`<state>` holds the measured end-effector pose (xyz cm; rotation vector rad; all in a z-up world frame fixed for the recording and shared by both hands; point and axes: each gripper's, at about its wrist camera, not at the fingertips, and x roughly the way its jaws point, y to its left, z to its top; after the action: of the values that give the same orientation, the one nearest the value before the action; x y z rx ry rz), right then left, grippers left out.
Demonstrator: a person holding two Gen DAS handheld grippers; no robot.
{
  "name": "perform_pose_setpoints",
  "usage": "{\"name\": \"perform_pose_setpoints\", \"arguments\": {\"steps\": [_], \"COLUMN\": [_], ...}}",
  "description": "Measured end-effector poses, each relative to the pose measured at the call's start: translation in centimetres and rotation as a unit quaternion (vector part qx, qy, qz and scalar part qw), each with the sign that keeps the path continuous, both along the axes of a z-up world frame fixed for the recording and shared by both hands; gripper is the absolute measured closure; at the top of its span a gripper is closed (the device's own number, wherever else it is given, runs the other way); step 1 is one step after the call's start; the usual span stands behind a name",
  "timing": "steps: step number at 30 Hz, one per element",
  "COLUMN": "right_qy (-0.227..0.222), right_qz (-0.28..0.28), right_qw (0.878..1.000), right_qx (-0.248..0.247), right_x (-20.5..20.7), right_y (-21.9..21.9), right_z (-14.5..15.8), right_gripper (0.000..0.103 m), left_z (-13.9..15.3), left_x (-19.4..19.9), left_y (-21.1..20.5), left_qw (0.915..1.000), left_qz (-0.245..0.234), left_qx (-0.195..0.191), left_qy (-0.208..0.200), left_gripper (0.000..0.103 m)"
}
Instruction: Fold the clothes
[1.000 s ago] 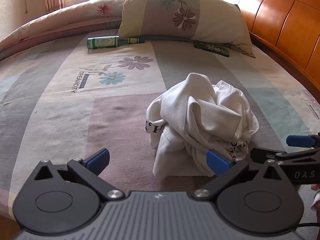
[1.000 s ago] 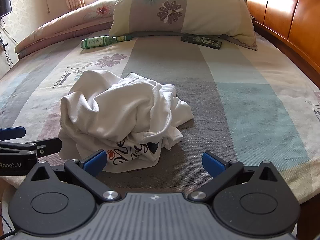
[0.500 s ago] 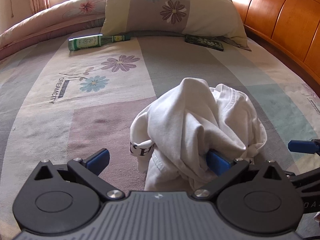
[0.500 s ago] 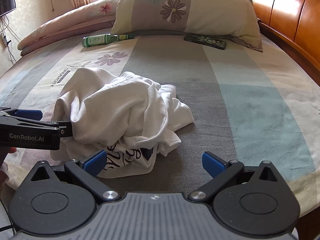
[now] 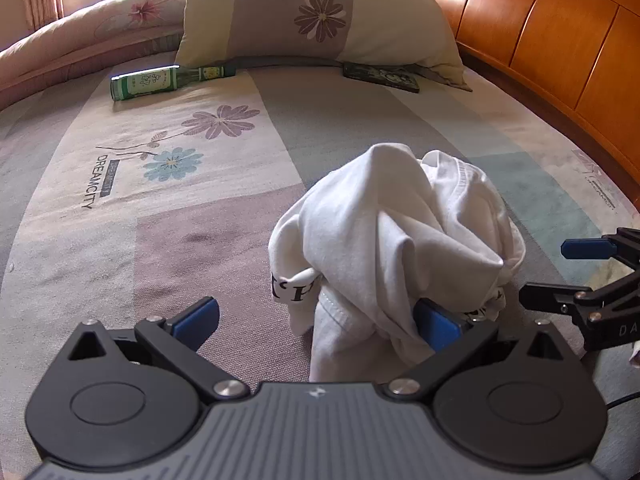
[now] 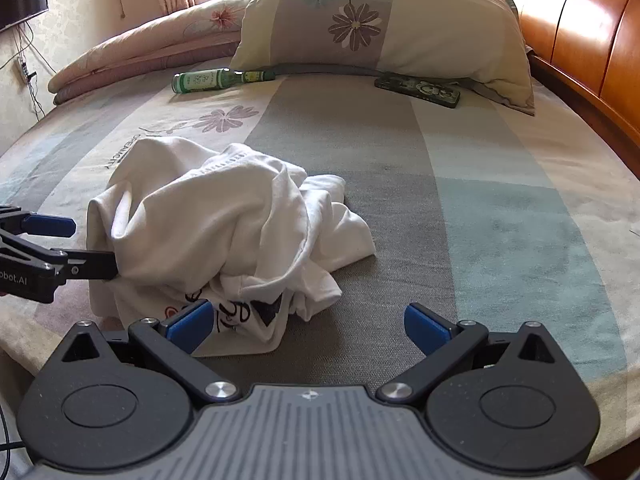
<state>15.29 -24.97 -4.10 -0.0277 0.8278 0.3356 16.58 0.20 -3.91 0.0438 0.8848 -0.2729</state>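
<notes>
The crumpled white shirt (image 6: 224, 236) lies near the bed's (image 6: 500, 208) front edge. The left wrist view shows the left gripper (image 5: 316, 318) spread, one finger under cloth. Only the right wrist view shows the shirt's print beside the right gripper (image 6: 306, 326), spread and empty.

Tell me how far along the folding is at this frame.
Nothing is folded: the crumpled white printed T-shirt sits in a heap on the striped floral bedsheet. In hand: the left gripper, jaws open, has its right finger pushed into the heap; the right gripper is open at the shirt's near edge. Left: gripping, spreading flat and every fold.
</notes>
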Motion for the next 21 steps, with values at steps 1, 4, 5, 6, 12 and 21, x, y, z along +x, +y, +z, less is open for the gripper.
{"name": "perform_pose_setpoints", "arguments": {"steps": [1,4,5,6,12,21], "right_qy": [0.001,0.014,0.021,0.026,0.008,-0.013], "right_qz": [0.003,0.017,0.023,0.026,0.020,-0.040], "right_qw": [1.000,1.000,1.000,0.999,1.000,0.998], "right_qx": [0.004,0.008,0.005,0.002,-0.021,-0.056], "right_x": [0.5,2.2,2.9,3.5,6.1,11.3], "right_y": [0.2,1.0,1.2,1.3,0.8,-1.2], "right_z": [-0.1,-0.7,-1.1,-1.4,-0.7,0.1], "right_gripper": [0.000,0.000,0.000,0.000,0.000,0.000], "left_z": [0.1,0.1,0.2,0.2,1.2,1.5], "left_x": [0.1,0.4,0.5,0.6,1.7,6.9], "left_y": [-0.2,-1.4,-1.5,-1.6,-0.2,0.7], "left_qw": [1.0000,0.9995,0.9992,0.9988,0.9985,0.9946], "left_qz": [-0.001,-0.017,-0.022,-0.026,0.001,0.023], "left_qx": [0.003,0.028,0.035,0.042,0.052,0.094], "left_qy": [0.001,0.000,0.001,0.002,-0.019,-0.039], "left_gripper": [0.000,0.000,0.000,0.000,0.000,0.000]}}
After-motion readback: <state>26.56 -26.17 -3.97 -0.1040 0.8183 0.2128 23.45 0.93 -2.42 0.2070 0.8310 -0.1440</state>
